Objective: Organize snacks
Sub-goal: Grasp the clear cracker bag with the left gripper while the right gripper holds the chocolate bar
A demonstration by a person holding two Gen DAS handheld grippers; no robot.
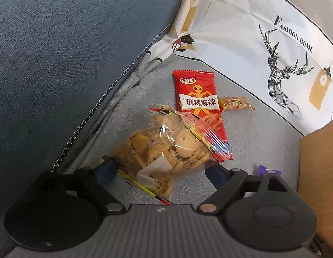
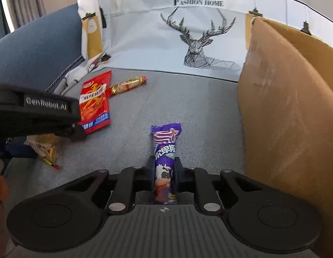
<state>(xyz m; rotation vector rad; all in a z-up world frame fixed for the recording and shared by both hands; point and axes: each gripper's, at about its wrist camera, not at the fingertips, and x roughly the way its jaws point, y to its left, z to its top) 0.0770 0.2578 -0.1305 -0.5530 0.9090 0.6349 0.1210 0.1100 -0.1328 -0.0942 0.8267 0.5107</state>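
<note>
Grey sofa seat (image 2: 187, 99), perhaps curtained room

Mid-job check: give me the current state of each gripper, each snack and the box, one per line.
left gripper: open, jaws either side of the cookie bag, not pressing.
right gripper: shut on the purple snack.
cookie bag: lying on the cushion, partly over the red packet.
purple snack: pinched lengthwise, sealed.
red packet: flat, sealed.
small gold-red candy: lying loose beside the red packet.
cardboard box: upright, interior hidden.
</note>
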